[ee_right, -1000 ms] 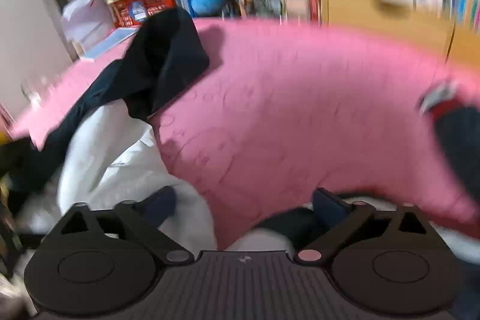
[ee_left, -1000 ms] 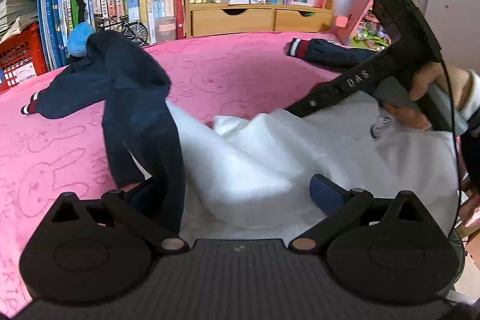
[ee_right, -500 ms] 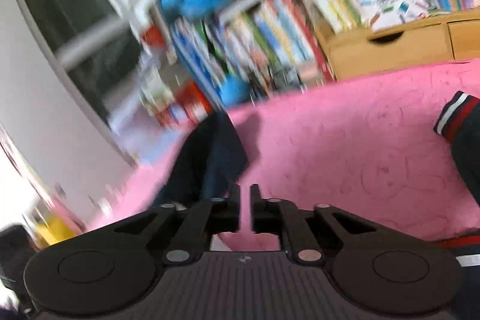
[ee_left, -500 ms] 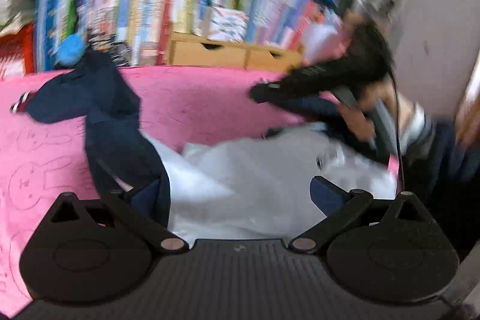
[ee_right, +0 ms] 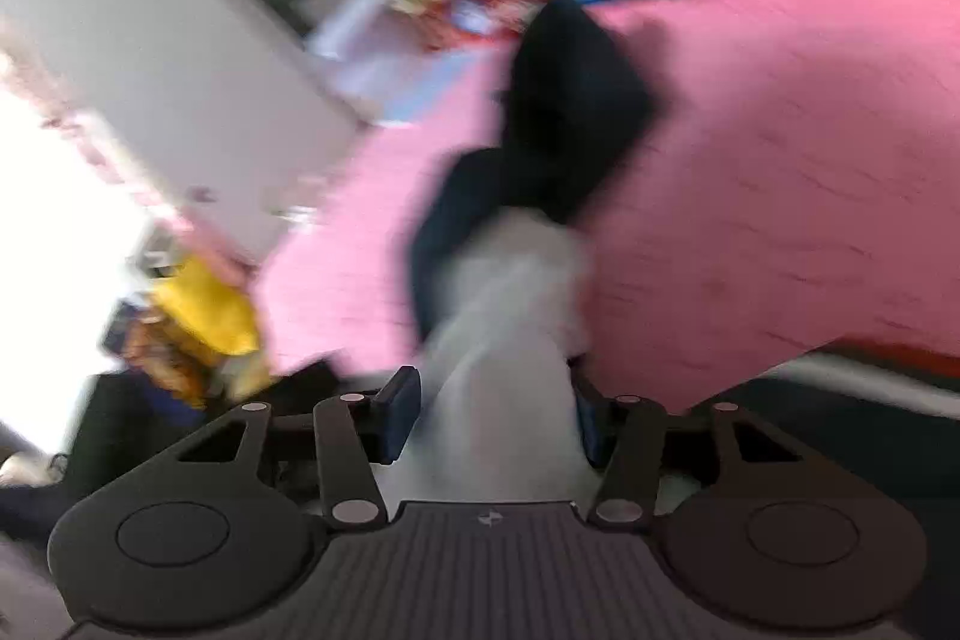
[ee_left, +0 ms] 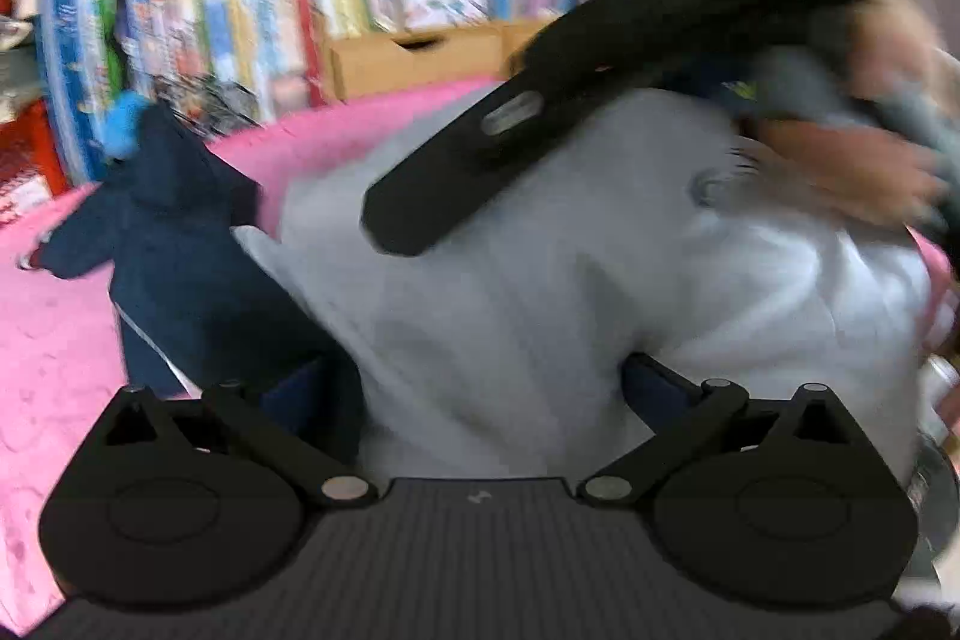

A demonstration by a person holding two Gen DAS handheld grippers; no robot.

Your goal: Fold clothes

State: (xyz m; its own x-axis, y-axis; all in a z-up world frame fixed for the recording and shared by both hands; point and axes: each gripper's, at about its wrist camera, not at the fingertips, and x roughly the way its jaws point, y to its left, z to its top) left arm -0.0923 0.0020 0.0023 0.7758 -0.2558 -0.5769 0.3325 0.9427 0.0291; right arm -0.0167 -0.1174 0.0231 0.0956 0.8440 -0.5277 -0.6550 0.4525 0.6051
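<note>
My right gripper (ee_right: 492,424) nearer: white garment (ee_right: 510,340) runs lengthwise between its opening jaws, away toward navy sleeve (ee_right: 570,100) on pink table (ee_right: 780,220). Left gripper (ee_left: 480,400) wide open over same cloth.

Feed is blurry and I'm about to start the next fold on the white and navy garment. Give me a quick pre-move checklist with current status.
1. White body panel between the right gripper fingers: ok, cloth runs up between them as the jaws are opening.
2. Firm right grip: cannot tell, blur hides pad contact.
3. Left gripper open wide with cloth between its fingers: ok.
4. Left gripper clamped on cloth: not ok, pads stand apart.
5. Navy sleeve spread flat on the pink mat: not ok, it is bunched and raised.
6. Right gripper clear of the left's path: not ok, it crosses the left view.
</note>
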